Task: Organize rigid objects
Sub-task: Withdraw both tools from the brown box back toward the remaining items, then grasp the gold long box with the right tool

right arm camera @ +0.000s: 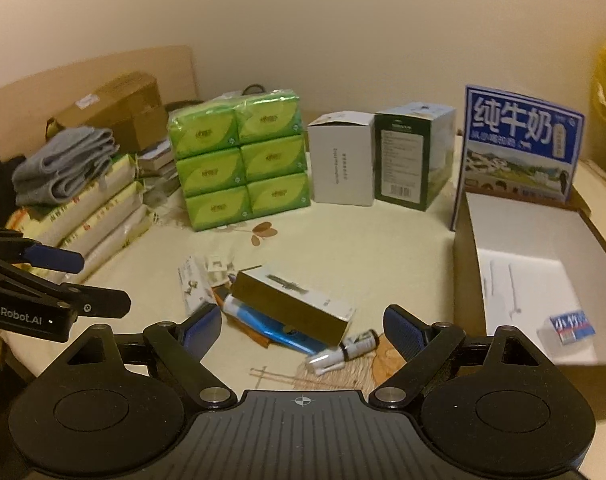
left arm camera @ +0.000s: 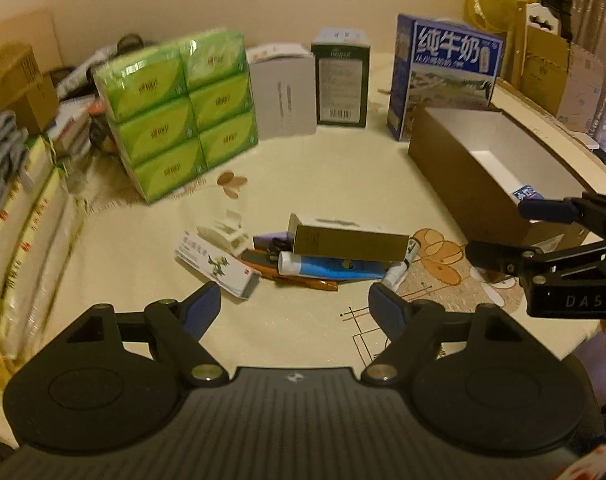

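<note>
A small pile lies mid-table: a long gold box (left arm camera: 349,242) (right arm camera: 293,304) rests on a blue-and-white tube (left arm camera: 327,268) (right arm camera: 263,326). Beside them are a white medicine box (left arm camera: 217,266) (right arm camera: 191,286), a white plastic clip (left arm camera: 225,232) and a small white bottle (left arm camera: 401,266) (right arm camera: 343,352). An open brown box (left arm camera: 443,160) (right arm camera: 467,264) on the right holds a small blue packet (left arm camera: 525,194) (right arm camera: 571,326). My left gripper (left arm camera: 295,300) (right arm camera: 105,282) hovers open just short of the pile. My right gripper (right arm camera: 303,320) (left arm camera: 495,230) is open beside the brown box, nothing held.
Along the back stand a green tissue pack (left arm camera: 175,112), a white carton (left arm camera: 283,96), a dark green carton (left arm camera: 341,84) and a blue milk box (left arm camera: 443,76). Stacked bags (right arm camera: 95,208) with a grey cloth (right arm camera: 63,168) crowd the left side. The table edge (left arm camera: 551,344) curves near right.
</note>
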{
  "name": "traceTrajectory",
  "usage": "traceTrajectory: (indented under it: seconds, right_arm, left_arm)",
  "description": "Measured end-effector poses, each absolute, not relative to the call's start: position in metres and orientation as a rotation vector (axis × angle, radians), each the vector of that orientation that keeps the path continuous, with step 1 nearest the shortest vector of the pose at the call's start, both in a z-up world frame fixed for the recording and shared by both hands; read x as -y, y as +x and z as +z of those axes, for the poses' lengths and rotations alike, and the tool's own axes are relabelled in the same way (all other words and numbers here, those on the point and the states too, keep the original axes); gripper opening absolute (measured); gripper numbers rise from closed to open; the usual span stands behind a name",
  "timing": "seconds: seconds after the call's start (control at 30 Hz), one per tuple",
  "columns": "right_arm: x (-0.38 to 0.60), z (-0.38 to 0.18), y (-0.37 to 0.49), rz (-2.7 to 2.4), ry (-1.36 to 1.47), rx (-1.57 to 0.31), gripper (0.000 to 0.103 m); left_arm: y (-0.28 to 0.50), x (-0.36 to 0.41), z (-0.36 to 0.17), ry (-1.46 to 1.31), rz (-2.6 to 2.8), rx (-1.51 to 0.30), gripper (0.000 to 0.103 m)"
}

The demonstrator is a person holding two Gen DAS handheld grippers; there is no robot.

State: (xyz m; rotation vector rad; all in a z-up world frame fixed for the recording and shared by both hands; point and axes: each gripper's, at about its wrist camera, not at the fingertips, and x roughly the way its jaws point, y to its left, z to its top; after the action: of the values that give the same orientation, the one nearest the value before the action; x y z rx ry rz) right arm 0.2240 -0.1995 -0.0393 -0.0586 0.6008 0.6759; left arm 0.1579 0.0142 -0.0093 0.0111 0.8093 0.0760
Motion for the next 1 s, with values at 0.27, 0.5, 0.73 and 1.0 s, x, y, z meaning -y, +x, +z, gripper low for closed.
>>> traceTrajectory:
  seconds: [0.27, 0.5, 0.73, 1.0]
  right_arm:
    - [0.175, -0.078, 0.259, 0.748, -0.224, -0.589, 0.073]
    - [0.147, -0.118, 0.282, 0.788, -0.396, -0.6, 0.07]
    - [0.117, -0.145, 0.298, 0.798, -0.544, -0.57, 0.067]
    - [0.091, -0.166, 0.307, 0.79, -0.677, -0.554, 0.059]
  left_arm:
    - [0.202, -0.032, -0.05, -0.01, 0.089, -0.865, 0.074]
    - [0.222, -0.042, -0.083, -0.027, 0.098, -0.915, 0.074]
    - [0.231, -0.058, -0.1, -0.048, 0.151, -0.94, 0.073]
    - [0.238, -0.076, -0.108, -0.054, 0.22, -0.936, 0.073]
